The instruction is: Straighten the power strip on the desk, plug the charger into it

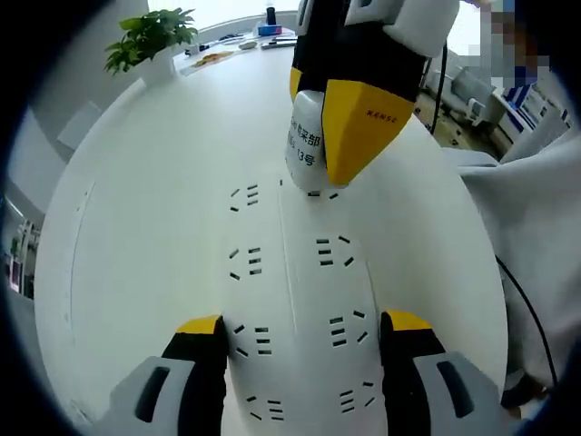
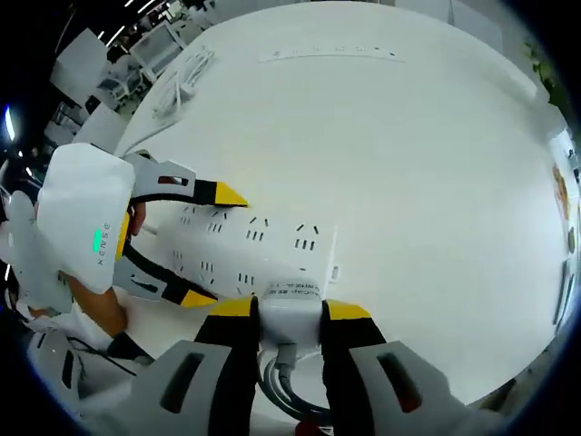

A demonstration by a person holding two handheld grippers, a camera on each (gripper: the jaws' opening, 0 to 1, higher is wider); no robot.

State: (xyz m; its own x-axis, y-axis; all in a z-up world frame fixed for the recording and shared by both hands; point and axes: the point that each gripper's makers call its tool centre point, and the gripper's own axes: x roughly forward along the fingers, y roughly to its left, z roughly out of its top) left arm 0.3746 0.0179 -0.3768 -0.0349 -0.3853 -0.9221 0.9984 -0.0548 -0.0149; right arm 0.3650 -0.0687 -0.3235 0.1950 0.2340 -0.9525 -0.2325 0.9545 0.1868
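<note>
A white power strip (image 1: 300, 300) (image 2: 259, 241) lies flat on the white round desk (image 1: 154, 227). My left gripper (image 1: 304, 325) grips its near end, one yellow-tipped jaw on each long side. In the right gripper view the left gripper (image 2: 216, 247) comes in from the left, straddling the strip. My right gripper (image 2: 290, 311) is shut on a white charger (image 2: 289, 300) with a printed label. In the left gripper view the right gripper (image 1: 320, 168) holds the charger (image 1: 305, 136) upright, its base at the strip's far sockets. A white cable (image 2: 283, 372) hangs below the charger.
A potted plant (image 1: 150, 41) and small items (image 1: 227, 50) stand at the desk's far edge. A person's white sleeve (image 1: 536, 227) and a black cable (image 1: 526, 309) are on the right. A second white strip (image 2: 327, 54) and a coiled white cable (image 2: 182, 77) lie farther off.
</note>
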